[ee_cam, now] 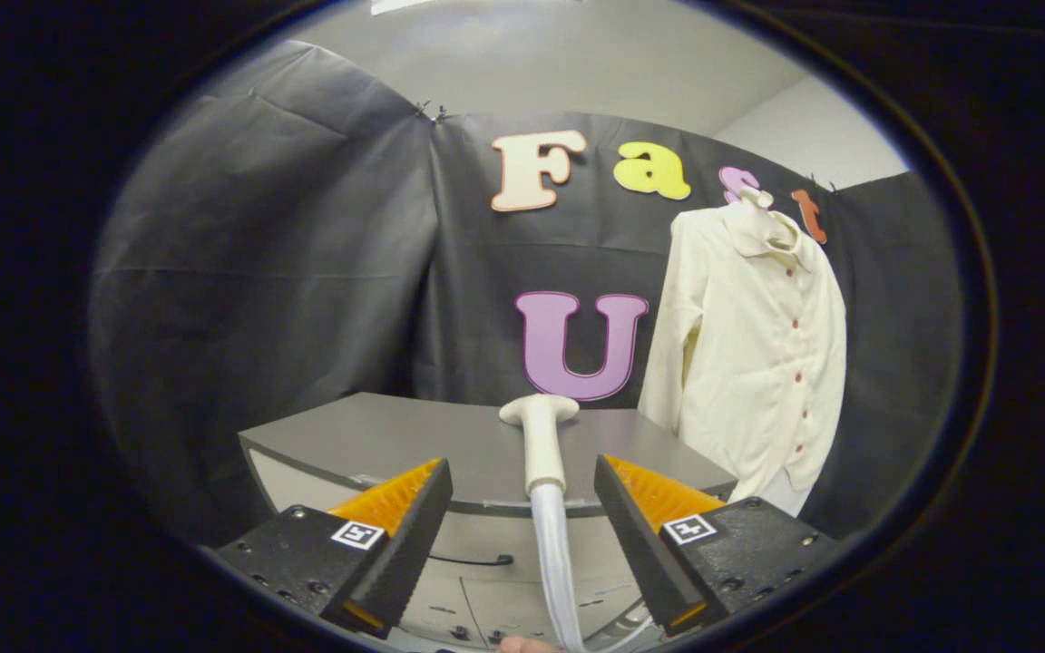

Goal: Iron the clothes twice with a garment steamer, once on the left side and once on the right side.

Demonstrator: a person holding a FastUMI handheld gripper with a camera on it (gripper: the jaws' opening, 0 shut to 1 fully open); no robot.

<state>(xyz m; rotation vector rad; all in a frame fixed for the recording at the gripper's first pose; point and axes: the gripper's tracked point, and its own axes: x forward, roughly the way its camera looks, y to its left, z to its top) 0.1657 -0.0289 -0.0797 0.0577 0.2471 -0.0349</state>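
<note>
Claw [522, 508] wide open, holding nothing; fingers apart on either side of the steamer [542, 444]. Steamer lies on the grey tabletop [377, 435], just ahead and between the fingers, head pointing away, clear hose [559, 571] trailing back toward the claw and off the edge. Shirt [754, 354] hangs well beyond the fingers, off to the right, buttoned, collar up. Step in hand, by my reading: pick up the steamer. To do well: advance straight along the handle, centre it in the gap, close on the handle's firm middle, not the soft hose. Lift level; mind hose drag before swinging toward the shirt.
</note>
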